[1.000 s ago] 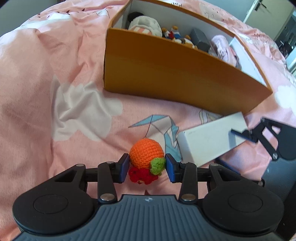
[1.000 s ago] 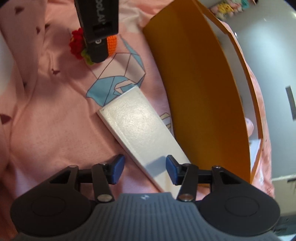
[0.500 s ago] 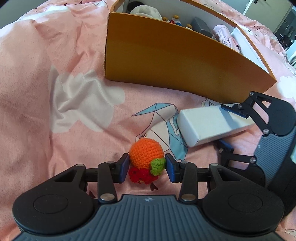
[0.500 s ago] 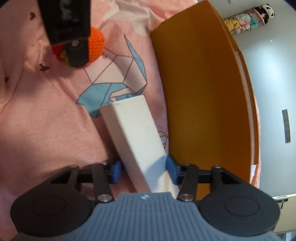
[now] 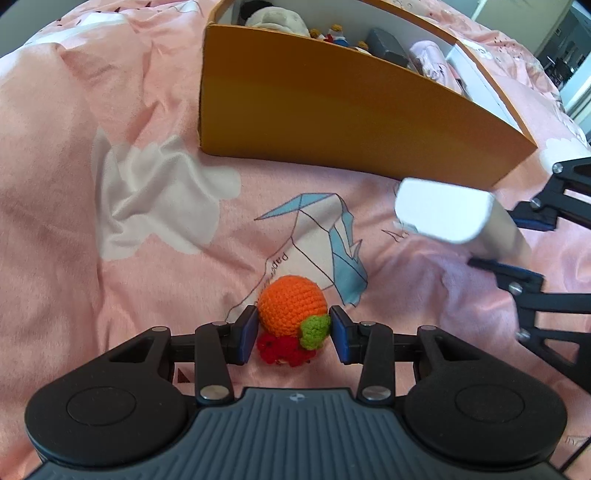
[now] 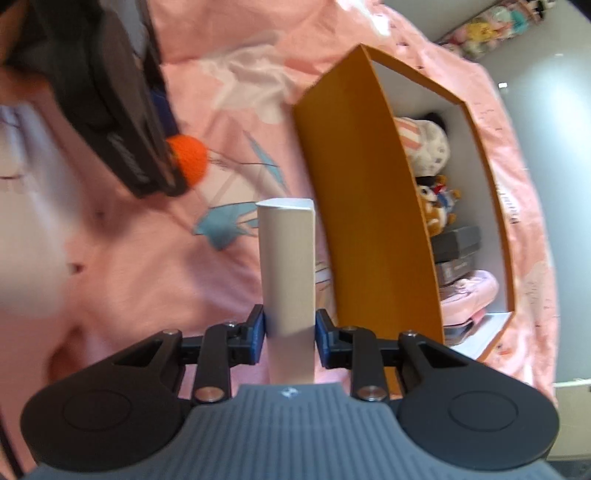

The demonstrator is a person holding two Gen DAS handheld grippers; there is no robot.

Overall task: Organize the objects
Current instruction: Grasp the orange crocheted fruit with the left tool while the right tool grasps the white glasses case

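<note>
Already, left wrist view: left gripper [image 5: 292, 329] clenched on crocheted orange toy [image 5: 291, 305], low over the pink bedspread [image 5: 74, 155], near side of the orange box [image 5: 332, 122].

Right wrist view: right gripper [image 6: 289, 338] grasps the white box [image 6: 287, 266], lifted, left of the orange box. Plush toys [image 6: 428, 146] already inside; both held items remain.

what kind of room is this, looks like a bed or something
Most likely a bedroom: everything lies on a soft, rumpled pink bedspread printed with clouds. An orange box on it holds plush toys, and more soft toys line a shelf in the background.
</note>
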